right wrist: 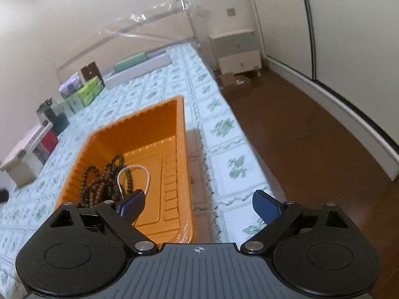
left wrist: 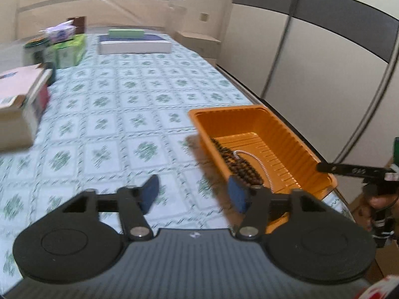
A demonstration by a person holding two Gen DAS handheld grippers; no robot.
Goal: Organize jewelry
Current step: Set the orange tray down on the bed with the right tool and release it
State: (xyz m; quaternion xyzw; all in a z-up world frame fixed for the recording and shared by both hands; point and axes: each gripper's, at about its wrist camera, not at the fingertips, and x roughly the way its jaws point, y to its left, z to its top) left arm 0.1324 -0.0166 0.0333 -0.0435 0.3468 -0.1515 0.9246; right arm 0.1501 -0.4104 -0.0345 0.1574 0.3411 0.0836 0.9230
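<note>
Toward the lower right of the left wrist view, an orange ribbed plastic tray (left wrist: 264, 134) sits on the green-and-white floral tablecloth (left wrist: 119, 114), near the table's right edge. Inside it lie a dark brown wooden bead strand (left wrist: 243, 165) and a thin white beaded chain (left wrist: 259, 162), bunched along the tray's left wall. The left gripper (left wrist: 194, 194) has its blue-padded fingers (left wrist: 149, 193) spread apart with nothing between them; the right pad overlaps the tray's near corner in the picture, the left one hangs over bare cloth. At the right edge a hand (left wrist: 379, 204) holds the other tool. Across the lower half of the right wrist view, the right gripper (right wrist: 199, 205) stands wide open and empty; its left pad (right wrist: 132, 203) hovers over the tray (right wrist: 139, 127) just beside the beads (right wrist: 99, 182) and chain (right wrist: 134, 174), its right pad over the cloth (right wrist: 224, 124).
</note>
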